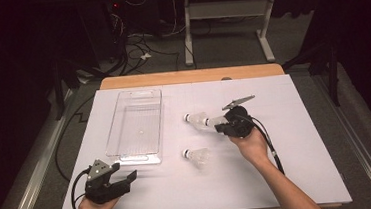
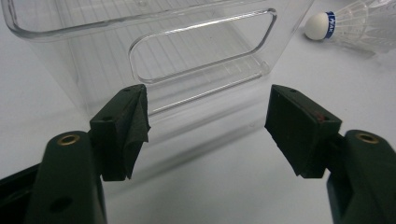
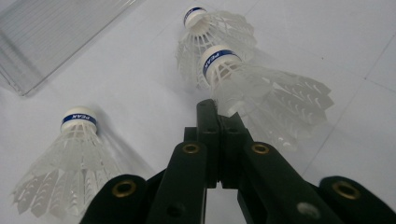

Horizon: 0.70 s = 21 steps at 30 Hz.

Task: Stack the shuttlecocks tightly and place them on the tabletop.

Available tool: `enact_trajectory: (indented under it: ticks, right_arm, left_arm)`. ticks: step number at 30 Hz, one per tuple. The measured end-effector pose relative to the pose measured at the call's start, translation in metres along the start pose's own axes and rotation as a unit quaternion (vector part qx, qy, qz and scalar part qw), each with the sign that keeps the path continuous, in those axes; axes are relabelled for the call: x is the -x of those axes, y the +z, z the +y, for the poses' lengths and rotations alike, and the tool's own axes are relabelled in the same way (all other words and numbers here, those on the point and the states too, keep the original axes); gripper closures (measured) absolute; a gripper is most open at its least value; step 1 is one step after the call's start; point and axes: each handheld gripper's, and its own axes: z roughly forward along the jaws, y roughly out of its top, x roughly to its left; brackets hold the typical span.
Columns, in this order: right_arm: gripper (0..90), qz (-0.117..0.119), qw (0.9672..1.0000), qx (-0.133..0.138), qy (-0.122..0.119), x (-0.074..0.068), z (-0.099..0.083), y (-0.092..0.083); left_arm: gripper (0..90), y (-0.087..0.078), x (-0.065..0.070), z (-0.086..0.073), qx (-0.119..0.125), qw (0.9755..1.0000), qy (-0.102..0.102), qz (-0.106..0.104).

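glossy clear plastic bin [image 1: 136, 123], feathery white shuttlecocks [image 3: 70, 163], matt black tongs [image 3: 219, 121]

Bright lit tabletop, dark vignetted surroundings, soft shadows.

The left gripper [image 2: 208, 135] stands with its jaws wide apart and bare white table [image 1: 296, 141] between them, but just ahead the end wall of the clear bin [image 2: 201, 51] blocks a straight push forward. To that claw's far right, one shuttlecock [image 2: 348, 25] lies on open table. Ahead of the right gripper [image 3: 218, 114], whose jaws are pressed together, two shuttlecocks [image 3: 243, 81] lie close together right at the jaw tips, while a lone shuttlecock [image 3: 70, 163] lies to its left with a bare strip of table between.
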Motion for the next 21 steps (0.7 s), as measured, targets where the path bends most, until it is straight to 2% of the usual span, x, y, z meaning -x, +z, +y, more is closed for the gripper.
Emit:
enact_trajectory:
  ticks: [21]
  right_arm:
    - [90.0,0.007,0.9999,-0.006,-0.009,-0.008,0.016,0.02]
  left_arm:
    - [30.9,0.001,0.0,0.0,-0.001,1.0,0.001,-0.002]
